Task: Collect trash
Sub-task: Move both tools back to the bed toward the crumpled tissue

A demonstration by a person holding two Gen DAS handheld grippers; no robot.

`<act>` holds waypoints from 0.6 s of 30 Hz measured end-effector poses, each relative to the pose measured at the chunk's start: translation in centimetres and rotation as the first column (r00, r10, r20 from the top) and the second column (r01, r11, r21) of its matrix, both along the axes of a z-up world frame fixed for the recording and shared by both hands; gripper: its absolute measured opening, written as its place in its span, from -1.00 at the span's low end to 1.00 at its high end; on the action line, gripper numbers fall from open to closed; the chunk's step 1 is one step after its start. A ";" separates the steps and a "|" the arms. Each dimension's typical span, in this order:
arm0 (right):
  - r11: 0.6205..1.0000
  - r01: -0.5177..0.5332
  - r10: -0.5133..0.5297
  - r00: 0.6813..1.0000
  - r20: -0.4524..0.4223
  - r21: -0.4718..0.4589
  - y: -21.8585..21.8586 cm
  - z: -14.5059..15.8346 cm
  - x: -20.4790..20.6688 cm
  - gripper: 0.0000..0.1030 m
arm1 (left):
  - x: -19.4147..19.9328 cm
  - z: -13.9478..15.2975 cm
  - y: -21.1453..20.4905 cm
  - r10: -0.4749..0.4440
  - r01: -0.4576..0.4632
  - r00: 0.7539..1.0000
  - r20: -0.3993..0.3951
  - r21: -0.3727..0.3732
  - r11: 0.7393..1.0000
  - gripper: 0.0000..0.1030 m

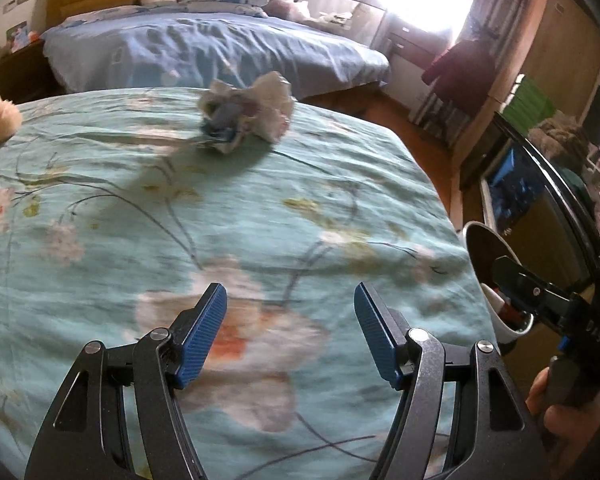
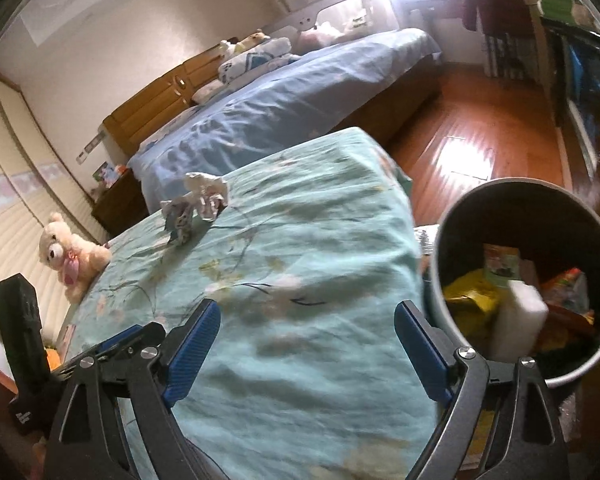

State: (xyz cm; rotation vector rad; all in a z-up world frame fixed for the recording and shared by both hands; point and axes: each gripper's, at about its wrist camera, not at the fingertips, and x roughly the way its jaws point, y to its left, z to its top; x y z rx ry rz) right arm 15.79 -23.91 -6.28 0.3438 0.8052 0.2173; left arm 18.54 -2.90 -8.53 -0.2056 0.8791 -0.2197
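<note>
Both tongs [image 1: 290,336] [image 2: 308,350] agape, empty.

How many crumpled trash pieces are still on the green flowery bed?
2: a white crumpled wad toward the far end, and a smaller printed crumpled piece touching it, nearer the teddy. More may be hidden.

My left tongs [image 1: 291,336] and right tongs [image 2: 307,354] look alike: black angled arms with triangular cut-outs, round silver screws at the joints, and ribbed blue pads [image 1: 204,334].

Teal floral bed [image 1: 260,208] — crumpled wrappers [image 1: 246,114], teddy bear [image 2: 70,258].
</note>
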 end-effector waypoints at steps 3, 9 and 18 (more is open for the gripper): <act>1.000 -0.016 0.017 1.000 -0.006 0.001 0.8 -0.3 0.8 0.75 | 0.5 -0.2 0.9 0.013 -0.013 1.000 -0.005 0.003 1.000 0.31; 0.999 -0.037 0.037 0.999 -0.018 -0.005 2.2 -0.6 2.6 0.75 | 2.0 -0.4 2.3 0.035 -0.035 0.999 -0.008 0.015 0.999 0.31; 0.998 -0.060 0.061 0.997 -0.038 0.016 3.3 -1.5 5.7 0.75 | 5.1 -0.3 3.7 0.058 -0.058 0.998 -0.004 0.048 0.997 0.31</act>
